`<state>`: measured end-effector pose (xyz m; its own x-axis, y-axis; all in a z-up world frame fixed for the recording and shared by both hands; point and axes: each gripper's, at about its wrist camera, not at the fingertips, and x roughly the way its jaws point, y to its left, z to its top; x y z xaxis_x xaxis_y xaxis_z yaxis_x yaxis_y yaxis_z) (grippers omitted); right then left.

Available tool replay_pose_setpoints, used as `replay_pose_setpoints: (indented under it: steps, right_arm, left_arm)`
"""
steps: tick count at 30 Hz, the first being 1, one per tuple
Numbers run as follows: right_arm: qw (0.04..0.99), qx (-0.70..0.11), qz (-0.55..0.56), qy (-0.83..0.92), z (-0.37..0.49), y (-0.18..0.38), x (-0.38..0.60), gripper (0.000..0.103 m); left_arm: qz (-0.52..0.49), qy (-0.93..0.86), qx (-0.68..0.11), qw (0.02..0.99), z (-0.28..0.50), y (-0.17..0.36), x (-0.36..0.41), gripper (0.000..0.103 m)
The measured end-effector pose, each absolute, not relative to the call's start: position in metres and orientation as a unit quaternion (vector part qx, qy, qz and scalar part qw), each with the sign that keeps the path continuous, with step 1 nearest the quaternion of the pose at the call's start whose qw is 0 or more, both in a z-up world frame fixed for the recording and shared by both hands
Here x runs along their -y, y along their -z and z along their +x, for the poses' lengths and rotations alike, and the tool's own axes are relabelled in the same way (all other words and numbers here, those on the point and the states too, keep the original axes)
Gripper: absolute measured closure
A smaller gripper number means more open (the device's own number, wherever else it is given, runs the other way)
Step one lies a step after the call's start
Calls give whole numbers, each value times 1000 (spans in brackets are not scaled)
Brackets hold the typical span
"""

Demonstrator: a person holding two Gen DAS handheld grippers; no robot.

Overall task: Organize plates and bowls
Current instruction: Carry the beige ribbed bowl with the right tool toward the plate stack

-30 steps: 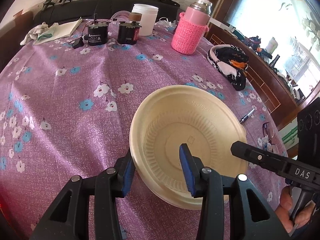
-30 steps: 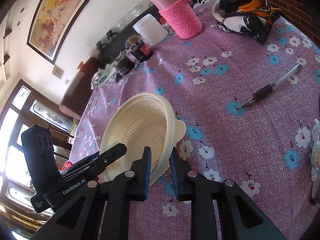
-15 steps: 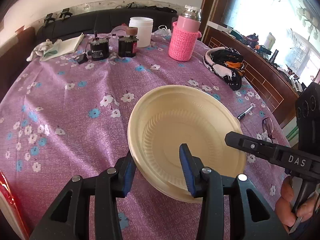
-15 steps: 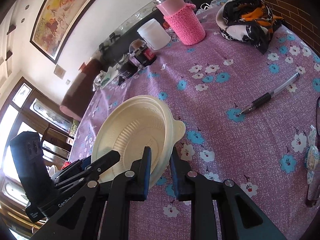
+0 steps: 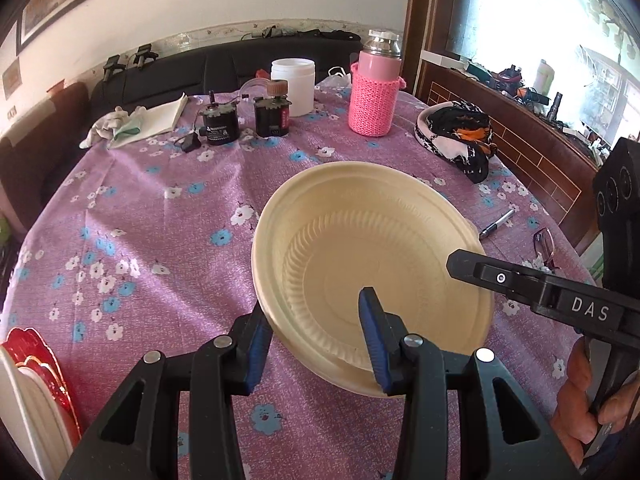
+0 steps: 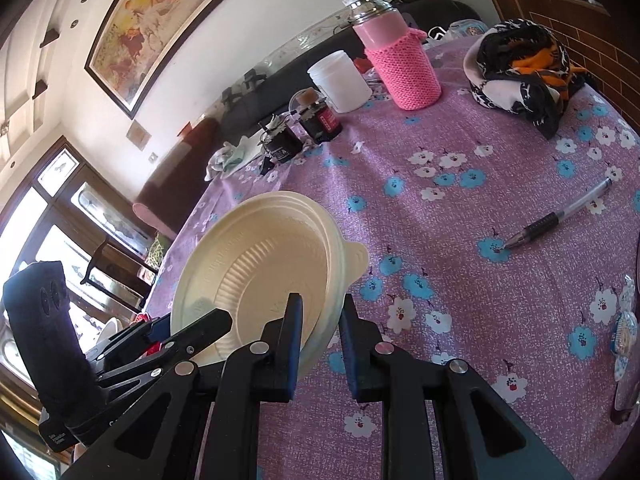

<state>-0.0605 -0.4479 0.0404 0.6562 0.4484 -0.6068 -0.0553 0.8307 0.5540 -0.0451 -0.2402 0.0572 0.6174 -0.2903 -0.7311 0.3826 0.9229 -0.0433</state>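
Observation:
A cream plastic bowl [image 5: 372, 256] is held tilted above the purple flowered tablecloth [image 5: 160, 220]. My left gripper [image 5: 316, 336] straddles the bowl's near rim, one finger outside and one inside, with the jaws wide. My right gripper [image 6: 320, 320] is shut on the bowl's rim [image 6: 256, 264] and carries it; in the right wrist view the bowl looks like two nested pieces with a tab at the right. The right gripper's finger [image 5: 520, 284] shows at the bowl's right edge in the left wrist view.
At the table's far side stand a pink knit-covered flask [image 5: 374, 92], a white jar [image 5: 293, 86], two small black motors [image 5: 244, 120] and a cloth [image 5: 136, 124]. A black patterned scarf [image 5: 456, 136], a pen [image 6: 560, 220] and glasses [image 5: 544, 242] lie right. Red-and-white plates [image 5: 32, 392] stand at lower left.
The bowl has risen off the tablecloth and tilted, held by my right gripper. Both grippers moved up and back, so more of the table and room shows.

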Motion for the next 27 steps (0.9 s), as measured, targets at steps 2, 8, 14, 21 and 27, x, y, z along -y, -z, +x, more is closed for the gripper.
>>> replay_pose_setpoints:
  steps: [2,8,14,21,27]
  right_arm:
    - [879,-382,245,-147,-62,-43,445,83]
    - [896,-355,214,-157,-71,-52,434,82]
    - [895,-354,212,-170,-75,-57,428,82]
    - [886,-358,233,-181,-87,-64,421,82]
    - [883,-362,234,-186,-91,-67,409,82]
  left_arm:
    - [62,185,-389,900,-49,-60,239,63]
    - [68,176,-375,908,-59,-67,231,63]
    - [72,175,-369,910,-72,-72,224,63]
    - [71,173,-360,914,-83,-77,210,63]
    - [72,164,-351,919,-93,-81,199,62]
